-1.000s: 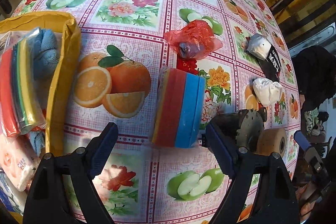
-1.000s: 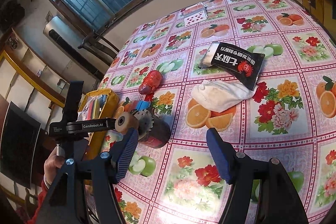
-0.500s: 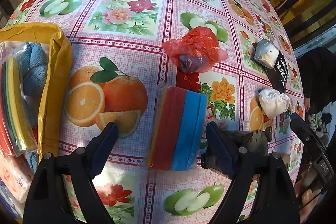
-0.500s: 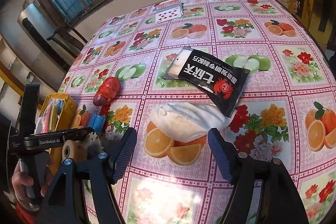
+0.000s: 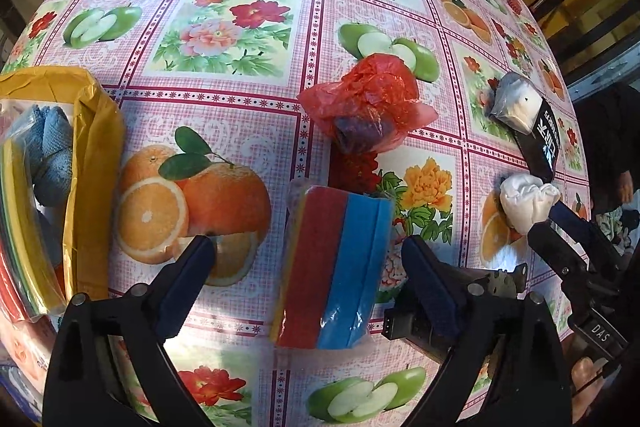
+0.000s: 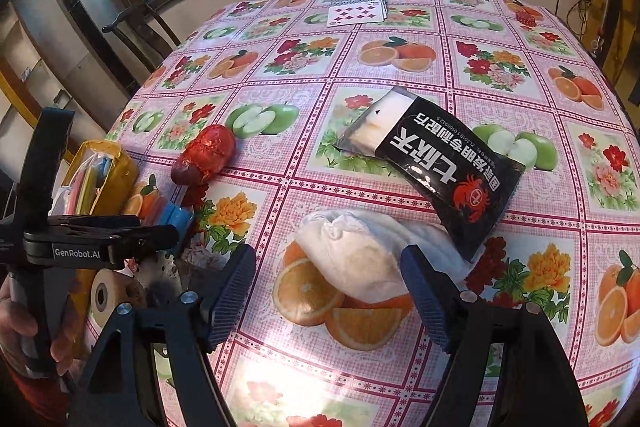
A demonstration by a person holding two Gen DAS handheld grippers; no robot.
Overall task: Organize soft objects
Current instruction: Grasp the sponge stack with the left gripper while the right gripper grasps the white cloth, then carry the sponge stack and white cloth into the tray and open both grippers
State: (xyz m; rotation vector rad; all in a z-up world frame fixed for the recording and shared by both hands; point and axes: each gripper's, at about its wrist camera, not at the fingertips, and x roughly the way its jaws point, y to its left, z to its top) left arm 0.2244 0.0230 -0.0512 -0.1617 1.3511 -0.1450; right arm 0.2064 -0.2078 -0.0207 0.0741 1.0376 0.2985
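Left gripper (image 5: 306, 263): fingers spread wide, nothing pinched. A sponge pack (image 5: 334, 267), striped red and blue with yellow at its left edge and wrapped in clear film, is seen lying on the tablecloth (image 5: 224, 27) between the two fingers, with a gap on either side. No contact is seen.

A yellow bag (image 5: 94, 163) is seen at the left edge of the left wrist view, open. A blue cloth (image 5: 52, 155) and a pack of coloured strips (image 5: 20, 235) are held inside it. The bag is set apart from the sponge pack by an orange print.

A red plastic bundle (image 5: 370, 107) with something dark inside is noted just beyond the sponge pack.

Right gripper (image 6: 328, 281): fingers spread wide, nothing pinched. A white cloth (image 6: 360, 259), crumpled, is seen on the tablecloth between and just ahead of the fingers. Whether either pad touches it cannot be told. A black packet (image 6: 448, 171) with white lettering lies against the cloth's far right side and overlaps its edge.

Playing cards (image 6: 358, 13) are noted at the far end of the table. A tape roll (image 6: 106, 297) is seen near the left gripper's body in the right wrist view. A hand (image 6: 24, 335) is seen gripping the left gripper's handle.
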